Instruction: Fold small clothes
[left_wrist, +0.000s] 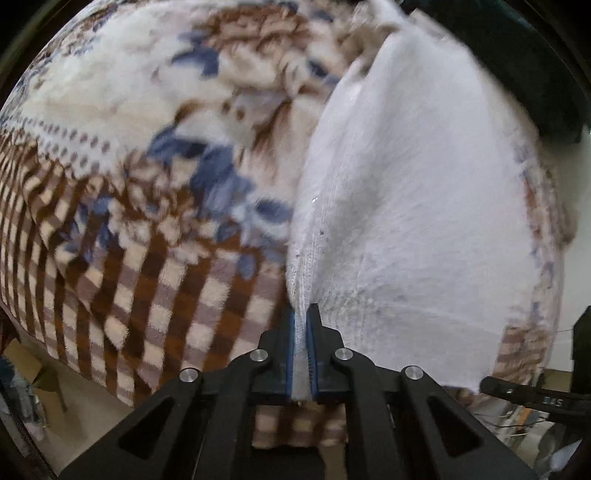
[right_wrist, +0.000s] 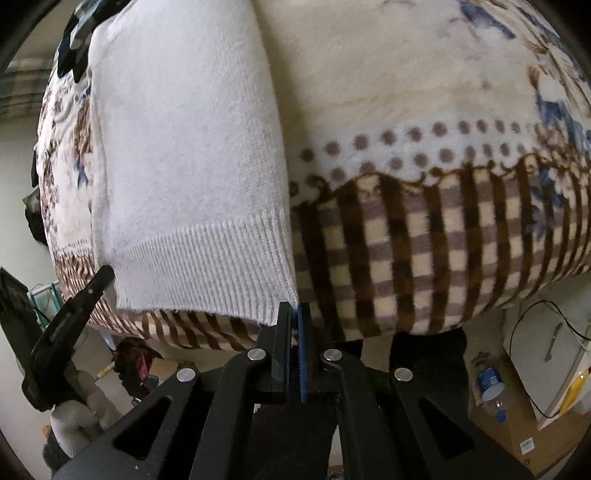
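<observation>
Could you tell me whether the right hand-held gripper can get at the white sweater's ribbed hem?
Probably yes: the right hand-held gripper sits shut at the corner of the white sweater, with nothing in between.

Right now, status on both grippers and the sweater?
Left gripper shut on white sweater hem. Right gripper shut on its other hem corner. Sweater flat on patterned blanket. Nothing in the way.

Patterned fleece blanket (right_wrist: 424, 229) carries white knit sweater (right_wrist: 184, 166).

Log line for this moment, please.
stage: fold start | left gripper: shut on sweater hem | right gripper: shut on sweater hem corner | sweater: flat on blanket
</observation>
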